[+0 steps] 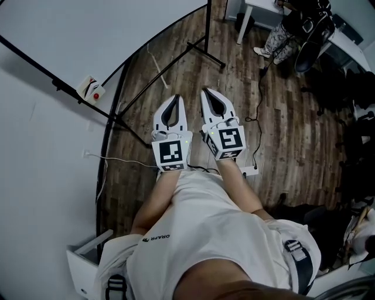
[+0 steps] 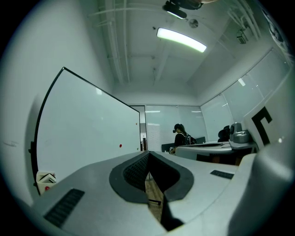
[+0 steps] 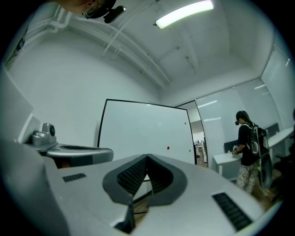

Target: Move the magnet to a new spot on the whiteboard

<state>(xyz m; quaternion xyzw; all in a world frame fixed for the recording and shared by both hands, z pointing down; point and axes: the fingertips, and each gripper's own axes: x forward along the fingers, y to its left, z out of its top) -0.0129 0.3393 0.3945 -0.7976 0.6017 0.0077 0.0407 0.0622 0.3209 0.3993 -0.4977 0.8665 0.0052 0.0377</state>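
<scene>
There are two grippers: one left gripper (image 1: 175,97) and one right gripper (image 1: 207,92). Each carries one cube with black squares, so that makes two: the left cube (image 1: 171,153) and the right cube (image 1: 229,140). There is one whiteboard (image 3: 138,129). On it sit three little round magnets: one red magnet (image 3: 168,148), one orange magnet (image 3: 185,123) and one greenish magnet (image 3: 190,150). One small white box (image 1: 91,88) is at the board's edge. One long light (image 3: 184,14) glows on the ceiling. One person (image 3: 246,143) stands far off by one white desk (image 3: 226,159).

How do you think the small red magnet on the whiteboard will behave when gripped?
The red magnet looks tiny, so probably light. It clings to the upright whiteboard, so it likely resists before popping free. Being so small, it may slip.
</scene>
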